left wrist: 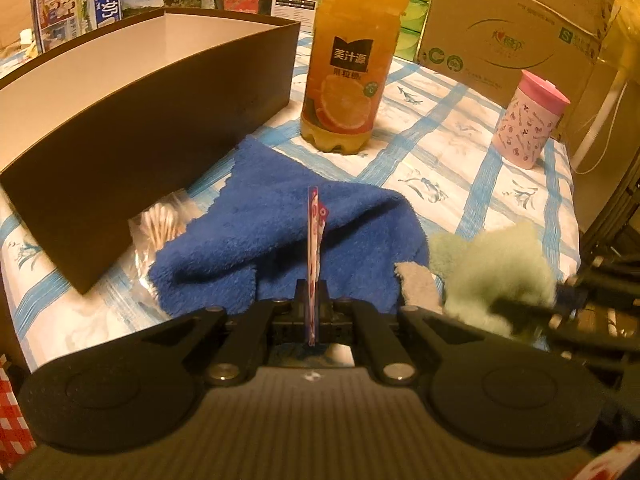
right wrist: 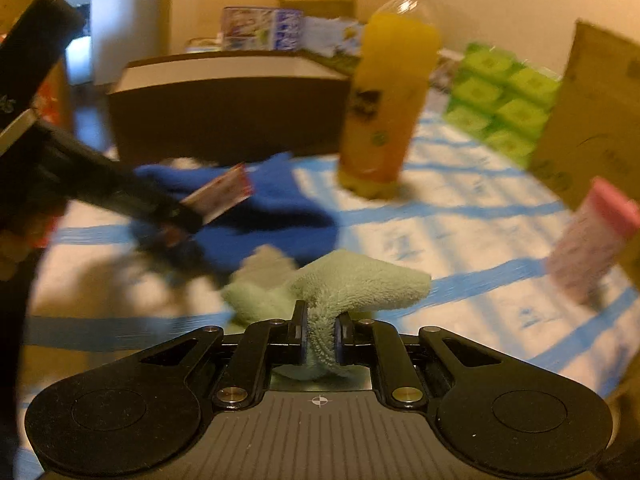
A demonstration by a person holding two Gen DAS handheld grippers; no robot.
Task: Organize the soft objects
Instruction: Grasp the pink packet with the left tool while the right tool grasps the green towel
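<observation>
Green fleecy cloth [right wrist: 352,284] bunches between the right gripper [right wrist: 322,338] fingers, which pinch it above the table just in front of the blue towel [left wrist: 280,236]. Left gripper [left wrist: 312,304] is clamped on a thin packet [left wrist: 314,240], seen edge-on over the towel. Motion blur smears the right view.

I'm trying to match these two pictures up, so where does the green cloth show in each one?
Left wrist view: green cloth at lower right, blurred, right of the blue towel.
Right wrist view: green cloth at bottom centre, pinched in the right gripper.
Shared landmark: the juice bottle, standing behind the cloth in both.
</observation>
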